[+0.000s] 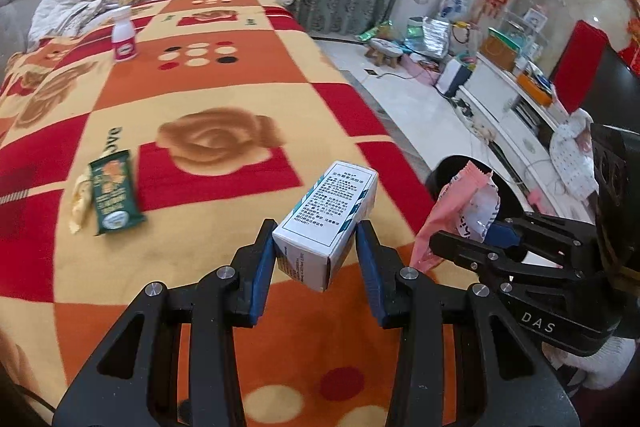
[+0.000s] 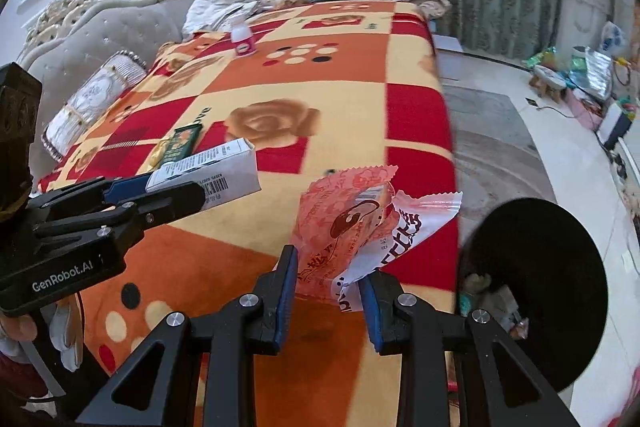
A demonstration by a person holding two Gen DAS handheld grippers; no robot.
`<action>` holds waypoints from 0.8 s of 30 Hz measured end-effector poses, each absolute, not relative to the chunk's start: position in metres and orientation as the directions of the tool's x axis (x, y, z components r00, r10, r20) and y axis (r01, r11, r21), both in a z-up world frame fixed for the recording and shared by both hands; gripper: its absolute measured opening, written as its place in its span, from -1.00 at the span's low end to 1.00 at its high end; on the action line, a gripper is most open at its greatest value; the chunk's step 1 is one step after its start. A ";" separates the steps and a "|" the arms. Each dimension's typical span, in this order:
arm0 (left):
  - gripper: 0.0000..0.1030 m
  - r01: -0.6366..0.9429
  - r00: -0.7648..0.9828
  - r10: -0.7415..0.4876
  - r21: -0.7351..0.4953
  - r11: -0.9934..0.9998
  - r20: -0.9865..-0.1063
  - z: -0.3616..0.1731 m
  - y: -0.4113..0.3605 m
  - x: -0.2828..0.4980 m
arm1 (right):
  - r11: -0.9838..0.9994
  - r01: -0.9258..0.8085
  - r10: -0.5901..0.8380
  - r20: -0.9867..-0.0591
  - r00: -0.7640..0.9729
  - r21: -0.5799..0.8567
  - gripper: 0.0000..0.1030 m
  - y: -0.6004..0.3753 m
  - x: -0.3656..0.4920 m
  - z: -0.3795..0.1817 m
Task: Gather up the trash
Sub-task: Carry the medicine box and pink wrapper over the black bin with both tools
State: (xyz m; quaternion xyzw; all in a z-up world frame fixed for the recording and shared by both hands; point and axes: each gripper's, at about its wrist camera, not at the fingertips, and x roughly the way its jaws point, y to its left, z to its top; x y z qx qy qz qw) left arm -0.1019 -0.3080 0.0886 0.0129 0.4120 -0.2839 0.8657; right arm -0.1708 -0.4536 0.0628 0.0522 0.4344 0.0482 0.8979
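My left gripper (image 1: 316, 243) is shut on a small white carton (image 1: 328, 219) with printed text, held above the patterned blanket (image 1: 200, 99). In the right wrist view the same carton (image 2: 212, 175) shows at the left, in the left gripper (image 2: 176, 195). My right gripper (image 2: 329, 269) is shut on a crumpled pink and white wrapper (image 2: 360, 223); that wrapper (image 1: 460, 211) also appears at the right of the left wrist view. A green wrapper (image 1: 114, 193) and a pale scrap (image 1: 80, 203) lie on the blanket. A small white and pink bottle (image 1: 123, 35) stands far back.
A black round bin (image 2: 540, 287) sits on the floor beside the bed's right edge, with something inside. Pillows (image 2: 92, 99) and bedding lie at the bed's head. Bags, a stool (image 1: 386, 53) and a white cabinet (image 1: 512, 99) crowd the floor at right.
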 end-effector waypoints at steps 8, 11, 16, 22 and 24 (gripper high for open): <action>-0.27 0.556 0.458 -0.514 -0.217 0.802 -0.726 0.087 -0.346 -0.111 | 0.991 0.037 0.077 -0.776 0.626 0.129 -0.44 -0.490 -0.189 0.063; -0.27 0.571 0.443 -0.525 -0.222 0.790 -0.727 0.086 -0.360 -0.112 | 0.989 0.068 0.061 -0.776 0.627 0.132 -0.44 -0.504 -0.194 0.062; -0.27 0.600 0.420 -0.543 -0.226 0.768 -0.727 0.086 -0.384 -0.115 | 0.985 0.116 0.029 -0.781 0.623 0.130 -0.44 -0.527 -0.203 0.060; -0.27 0.622 0.393 -0.556 -0.234 0.747 -0.732 0.084 -0.406 -0.114 | 0.978 0.163 0.004 -0.785 0.619 0.134 -0.44 -0.551 -0.210 0.057; -0.27 0.628 0.385 -0.561 -0.237 0.741 -0.733 0.083 -0.413 -0.113 | 0.976 0.173 -0.001 -0.787 0.617 0.134 -0.44 -0.557 -0.211 0.055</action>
